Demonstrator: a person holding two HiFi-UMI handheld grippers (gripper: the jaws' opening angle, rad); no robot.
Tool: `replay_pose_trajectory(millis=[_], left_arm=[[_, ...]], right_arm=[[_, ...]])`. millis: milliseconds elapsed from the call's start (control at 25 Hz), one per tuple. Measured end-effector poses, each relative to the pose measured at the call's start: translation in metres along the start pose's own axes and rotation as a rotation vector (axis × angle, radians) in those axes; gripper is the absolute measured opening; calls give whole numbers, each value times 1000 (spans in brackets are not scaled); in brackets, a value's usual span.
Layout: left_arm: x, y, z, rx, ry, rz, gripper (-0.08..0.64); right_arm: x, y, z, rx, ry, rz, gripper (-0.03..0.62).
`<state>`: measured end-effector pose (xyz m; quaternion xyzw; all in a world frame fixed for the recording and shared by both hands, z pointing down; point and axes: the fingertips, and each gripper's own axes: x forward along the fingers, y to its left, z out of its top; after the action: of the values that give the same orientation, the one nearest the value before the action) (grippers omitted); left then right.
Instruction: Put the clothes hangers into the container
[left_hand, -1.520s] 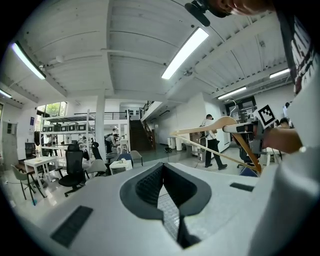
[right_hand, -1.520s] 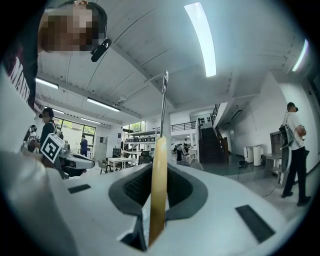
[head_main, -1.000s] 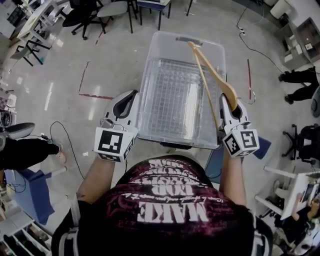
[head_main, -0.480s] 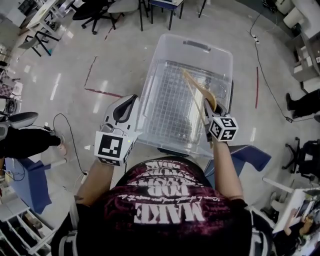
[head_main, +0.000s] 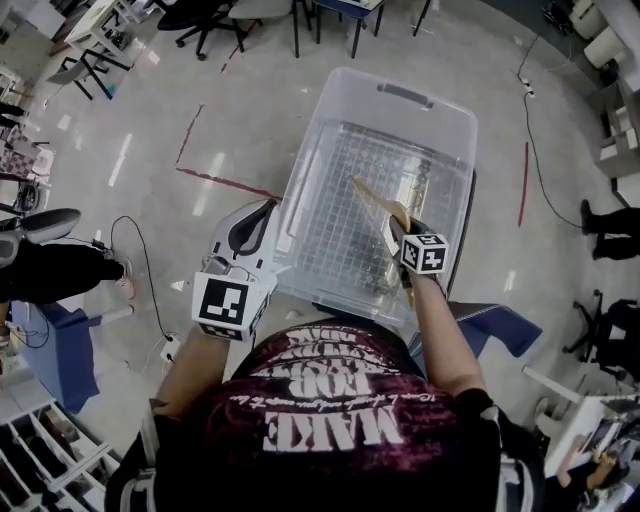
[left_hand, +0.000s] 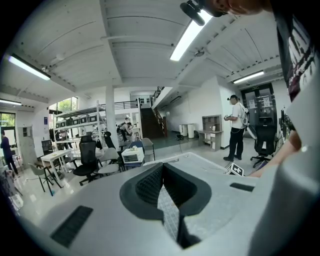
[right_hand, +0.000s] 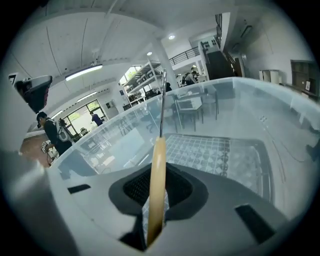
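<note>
A clear plastic container with a grid-patterned floor stands in front of me. My right gripper reaches over its near right rim and down inside, shut on a wooden clothes hanger that lies slanted low in the bin. In the right gripper view the hanger runs edge-on between the jaws, its metal hook pointing up, with the container wall all around. My left gripper hovers outside the container's left wall; its jaws stand together with nothing in them.
Office chairs and desks stand across the floor beyond the container. A person's legs and a cable are at the left, red tape marks lie on the floor, and a blue seat sits under the container's near right corner.
My right gripper has moved left and down from the container's right rim into the bin, bringing the hanger from leaning over the far rim to low inside. The left gripper stayed put.
</note>
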<state>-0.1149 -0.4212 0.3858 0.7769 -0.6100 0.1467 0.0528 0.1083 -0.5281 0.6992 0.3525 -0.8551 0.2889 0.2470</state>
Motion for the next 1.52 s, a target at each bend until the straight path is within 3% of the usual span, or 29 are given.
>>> replay_pose_trajectory(millis=[240,520,680,840,960,1080,1200,1360,1440,1520], left_arm=[[-4,0,-12,2,38,25,6],[-13,4,-18,6,74,57,6],[-13,-3,-20,5,85,62,6],[-15,-4,-19,14,86,68,6],[-15,-7,-21,7,79,62,6],[-14,-11,-26,2,84,27,6],[-13,-7,-24,11,70,-12,6],[-12,10,-20,4,30,-74,6],[-13,18,-18,10,13,-106,6],[-11,26,-14,2,-12,-138,6]], right_arm=[[35,1,-44,85,75,69,58],[66,0,-64,199,94,163,65],[76,-28,-85,234,146,53,117],[76,-43,-123,245,307,-106,160],[75,-43,-135,164,378,-157,246],[69,-44,-132,14,411,-207,282],[55,-42,-115,-24,374,-236,318],[22,-30,-81,25,246,-273,318],[-1,-15,-56,53,142,-255,293],[-31,5,-19,88,-21,-205,221]])
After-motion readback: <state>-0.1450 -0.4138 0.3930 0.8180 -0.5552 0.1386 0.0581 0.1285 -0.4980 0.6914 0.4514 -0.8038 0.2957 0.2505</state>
